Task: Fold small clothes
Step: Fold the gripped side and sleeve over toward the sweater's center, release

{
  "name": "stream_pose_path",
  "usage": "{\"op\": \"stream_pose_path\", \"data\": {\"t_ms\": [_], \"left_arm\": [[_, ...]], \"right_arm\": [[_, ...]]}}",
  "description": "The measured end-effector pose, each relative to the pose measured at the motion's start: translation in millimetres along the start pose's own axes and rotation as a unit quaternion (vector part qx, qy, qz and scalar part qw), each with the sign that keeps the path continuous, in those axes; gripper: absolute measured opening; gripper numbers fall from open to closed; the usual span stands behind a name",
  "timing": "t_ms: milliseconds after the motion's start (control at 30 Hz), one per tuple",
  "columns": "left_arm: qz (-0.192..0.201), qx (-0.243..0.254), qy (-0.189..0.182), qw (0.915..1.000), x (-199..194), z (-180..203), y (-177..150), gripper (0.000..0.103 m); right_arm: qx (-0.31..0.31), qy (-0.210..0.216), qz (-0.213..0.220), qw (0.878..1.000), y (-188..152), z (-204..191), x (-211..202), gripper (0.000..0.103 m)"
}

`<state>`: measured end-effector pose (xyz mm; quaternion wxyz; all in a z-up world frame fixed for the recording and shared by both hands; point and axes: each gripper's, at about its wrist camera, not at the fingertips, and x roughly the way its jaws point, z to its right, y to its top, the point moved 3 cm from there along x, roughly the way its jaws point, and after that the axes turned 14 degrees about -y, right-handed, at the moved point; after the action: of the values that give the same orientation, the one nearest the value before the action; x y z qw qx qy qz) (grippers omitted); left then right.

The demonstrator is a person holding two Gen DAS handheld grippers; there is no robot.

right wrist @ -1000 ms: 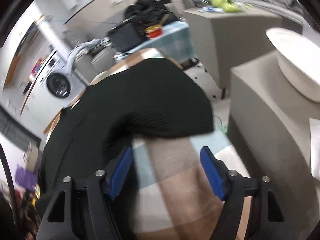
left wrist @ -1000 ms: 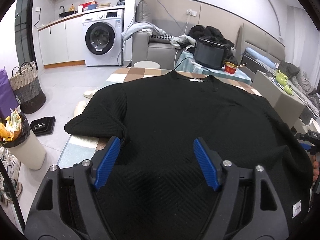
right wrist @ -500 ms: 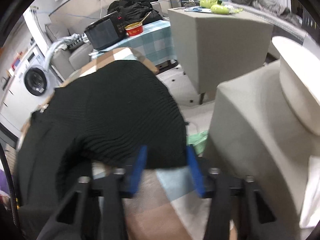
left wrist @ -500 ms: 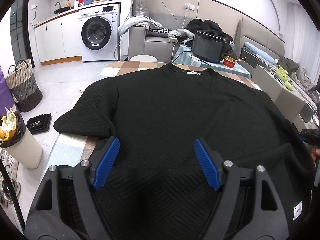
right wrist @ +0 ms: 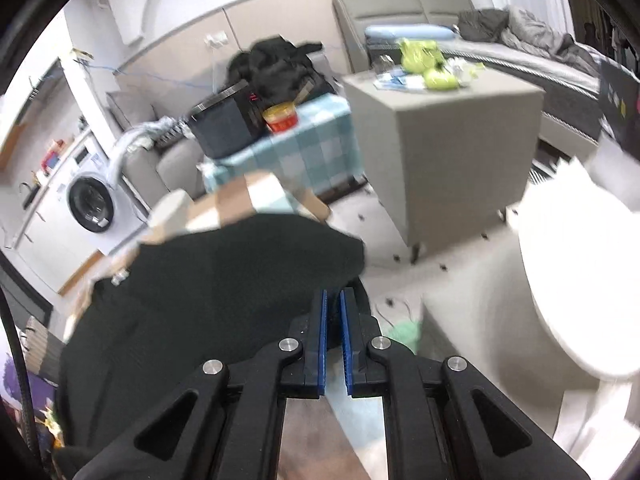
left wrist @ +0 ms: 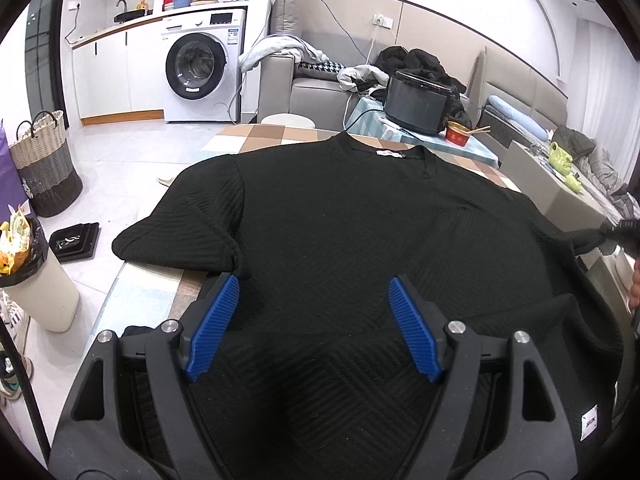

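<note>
A black knit sweater (left wrist: 340,232) lies spread front-down on a checked table (left wrist: 256,136), collar at the far side. My left gripper (left wrist: 312,320) is open and hovers over the sweater's lower body, holding nothing. Its left sleeve (left wrist: 176,236) lies flat on the table's left side. My right gripper (right wrist: 334,320) is shut on the cuff of the right sleeve (right wrist: 280,252) and lifts it off the table. The right gripper also shows at the right edge of the left wrist view (left wrist: 624,236), pulling that sleeve up.
Beyond the table stand a black cooker (left wrist: 416,100) and a red bowl (left wrist: 458,134) on a teal cloth. A grey cube table (right wrist: 440,140) and a white round seat (right wrist: 580,280) are to the right. A bin (left wrist: 36,280) and basket (left wrist: 44,164) stand left.
My right gripper moved onto the right sleeve's cuff, closed on it and raised it. My left gripper stayed open over the sweater's lower body, shifting only slightly.
</note>
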<state>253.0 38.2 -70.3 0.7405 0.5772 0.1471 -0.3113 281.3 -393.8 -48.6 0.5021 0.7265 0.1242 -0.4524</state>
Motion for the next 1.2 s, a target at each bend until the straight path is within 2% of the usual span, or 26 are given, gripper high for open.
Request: {"op": "stream_pose_path", "data": {"t_ms": [100, 167, 233, 300, 367, 433, 500, 567, 600, 633, 667, 700, 733, 833, 933, 1067, 1200], "left_arm": [[0.006, -0.002, 0.002, 1.0, -4, -3, -2, 0.076], [0.009, -0.007, 0.0, 0.9999, -6, -5, -2, 0.076], [0.011, -0.009, 0.001, 0.9999, -6, -7, 0, 0.076], [0.014, -0.008, 0.002, 0.9999, -10, -7, -2, 0.076], [0.016, -0.007, 0.002, 0.9998, -11, -6, -4, 0.076], [0.015, -0.005, 0.003, 0.9999, -12, -6, -5, 0.076], [0.015, -0.005, 0.005, 0.9999, -13, -5, -8, 0.076], [0.013, -0.007, 0.003, 0.9999, -14, -5, -11, 0.076], [0.012, -0.007, 0.002, 0.9999, -14, -5, -12, 0.076], [0.011, -0.007, 0.002, 0.9999, -14, -4, -12, 0.076], [0.012, -0.007, 0.002, 0.9999, -15, -5, -12, 0.076], [0.012, -0.007, 0.001, 0.9999, -15, -4, -12, 0.076], [0.013, -0.008, -0.002, 0.9999, -15, -5, -13, 0.076], [0.013, -0.01, -0.005, 0.9999, -15, -4, -12, 0.076], [0.014, -0.012, -0.004, 0.9998, -16, -4, -12, 0.076], [0.012, -0.015, 0.003, 0.9998, -18, -8, -14, 0.076], [0.008, -0.026, 0.006, 0.9996, -17, -14, -15, 0.079]], "right_arm": [[0.001, 0.014, 0.019, 1.0, 18, -10, -9, 0.007], [0.001, 0.045, 0.038, 0.998, 32, -21, -17, 0.007], [-0.018, 0.059, 0.053, 0.997, 42, -38, -27, 0.007], [-0.042, 0.113, 0.065, 0.991, 47, -65, -38, 0.007], [-0.096, 0.165, 0.076, 0.979, 43, -101, -57, 0.007], [-0.157, 0.212, 0.075, 0.962, 27, -137, -73, 0.007], [-0.235, 0.258, 0.05, 0.936, -6, -174, -86, 0.007], [-0.295, 0.27, 0.015, 0.916, -40, -195, -87, 0.009], [-0.322, 0.267, -0.005, 0.908, -56, -202, -84, 0.015], [-0.332, 0.258, -0.014, 0.907, -65, -203, -81, 0.025], [-0.331, 0.245, -0.025, 0.911, -71, -200, -76, 0.031], [-0.321, 0.235, -0.032, 0.917, -73, -194, -71, 0.041], [-0.314, 0.23, -0.034, 0.921, -74, -189, -69, 0.045], [-0.259, 0.181, -0.042, 0.948, -62, -157, -54, 0.045], [-0.225, 0.141, -0.061, 0.962, -56, -145, -33, 0.045], [-0.207, 0.098, -0.08, 0.97, -62, -139, -13, 0.045], [-0.227, 0.062, -0.094, 0.967, -78, -137, 3, 0.045]]}}
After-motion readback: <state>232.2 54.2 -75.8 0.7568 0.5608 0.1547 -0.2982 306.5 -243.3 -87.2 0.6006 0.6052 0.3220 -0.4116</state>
